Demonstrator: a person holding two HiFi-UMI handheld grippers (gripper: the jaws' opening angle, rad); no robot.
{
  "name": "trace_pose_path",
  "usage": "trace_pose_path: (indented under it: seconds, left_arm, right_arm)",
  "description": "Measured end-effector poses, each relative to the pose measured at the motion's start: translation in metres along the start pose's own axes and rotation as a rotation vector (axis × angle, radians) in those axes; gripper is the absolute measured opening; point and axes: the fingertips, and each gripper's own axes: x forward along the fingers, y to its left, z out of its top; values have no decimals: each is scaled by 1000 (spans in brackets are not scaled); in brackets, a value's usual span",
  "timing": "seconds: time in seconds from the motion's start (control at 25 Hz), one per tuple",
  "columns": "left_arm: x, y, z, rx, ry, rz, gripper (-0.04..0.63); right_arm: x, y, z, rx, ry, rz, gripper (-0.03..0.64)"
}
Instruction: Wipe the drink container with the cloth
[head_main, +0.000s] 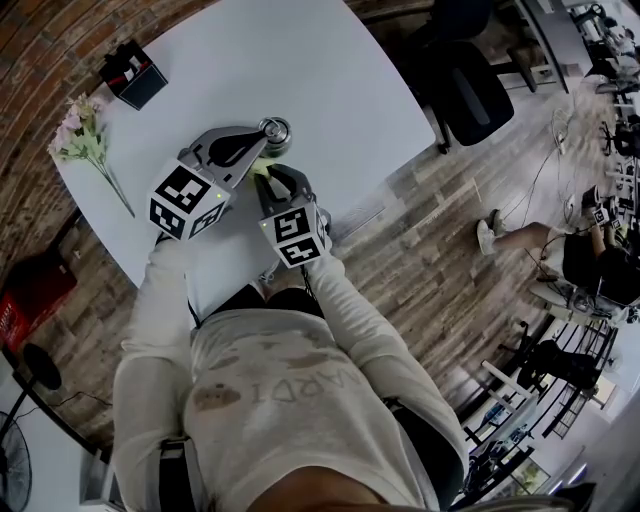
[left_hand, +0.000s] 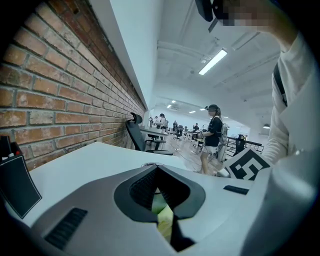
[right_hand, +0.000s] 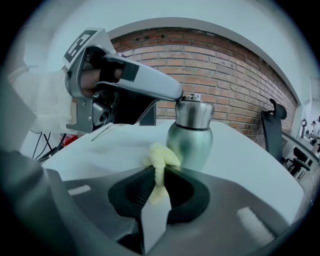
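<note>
The right gripper has its jaws closed tight on a bunched yellow cloth, which presses against the lower side of the steel drink container. The container stands upright on the white counter. The left gripper has its jaws nipped together at the lid's small knob. A brick wall stands behind.

In the head view the left gripper covers the body of the drink container; only its lid shows. Of the cloth only a yellow corner is seen. In the left gripper view the edge cuts off the black box, and the far people are too small to tell.
</note>
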Motion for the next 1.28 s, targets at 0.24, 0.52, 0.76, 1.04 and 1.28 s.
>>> trace_pose_path:
  seconds: [0.24, 0.52, 0.76, 1.04, 1.28]
  left_arm:
    - [0, 0, -1, -4, -2, -2, 2]
    - [-1, 0, -1, -5, -1, -3, 2]
    - [-1, -1, -1, -2, 0, -1, 2]
    - [-5, -2, -2, 43, -7, 56, 2]
    - [-23, -7, 1, 26, -71, 113, 2]
  right_arm:
    - [-9, -24, -11, 23, 11, -57, 71]
    - [-12, -54, -14, 43, 17, -124, 72]
    - [-15, -53, -11, 40, 15, -129, 72]
    - [-35, -50, -1, 62, -32, -139, 71]
    - [-58, -51, 12, 83, -84, -157, 71]
